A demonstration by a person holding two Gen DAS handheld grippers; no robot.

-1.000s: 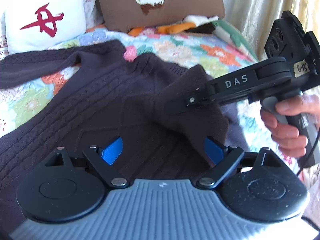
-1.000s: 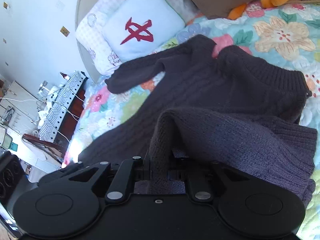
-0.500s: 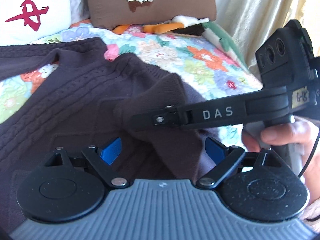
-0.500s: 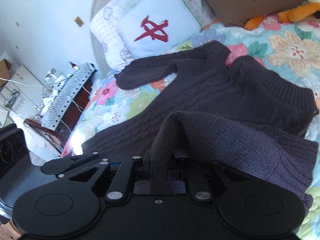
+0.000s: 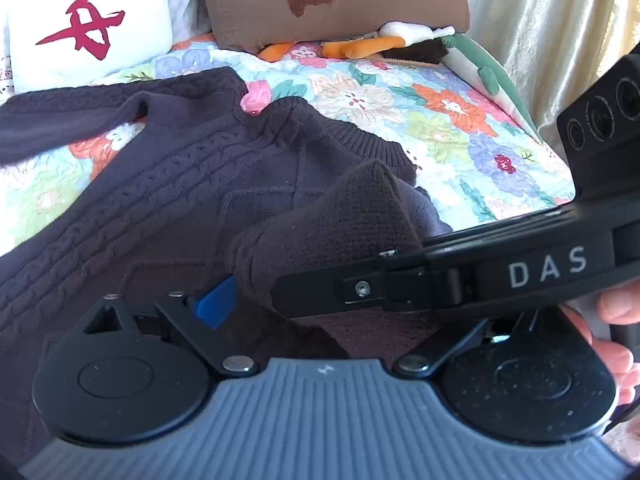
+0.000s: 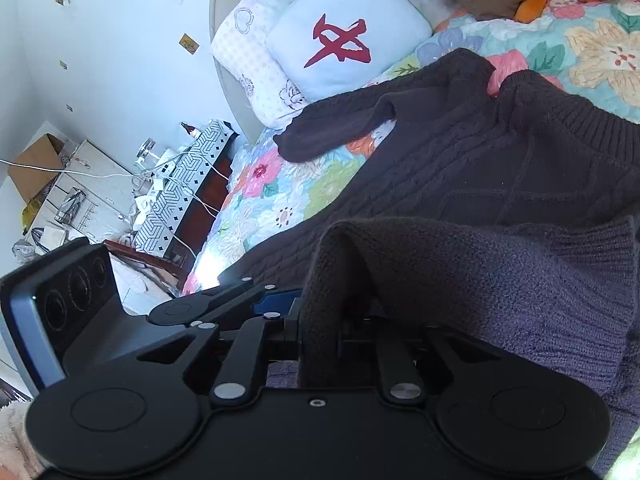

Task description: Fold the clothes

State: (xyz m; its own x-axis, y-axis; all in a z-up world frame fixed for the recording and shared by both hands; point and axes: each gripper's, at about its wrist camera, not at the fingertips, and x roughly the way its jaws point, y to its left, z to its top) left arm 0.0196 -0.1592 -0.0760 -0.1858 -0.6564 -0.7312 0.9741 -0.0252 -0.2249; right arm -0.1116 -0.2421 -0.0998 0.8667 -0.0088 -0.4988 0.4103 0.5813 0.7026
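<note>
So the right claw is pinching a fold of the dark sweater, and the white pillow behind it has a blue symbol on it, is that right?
Not quite: the symbol on the white pillow is red, not blue, as the right wrist view shows. The rest holds: the right claw is pinching a raised fold of the dark sweater.

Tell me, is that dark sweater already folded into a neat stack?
No, the sweater lies spread across the quilt, one sleeve stretched toward the pillow.

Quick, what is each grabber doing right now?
Left gripper: open and closing, gripping nothing, with the raised fold between its jaws.
Right gripper: shut on a fold of the dark sweater, starting to open.
</note>
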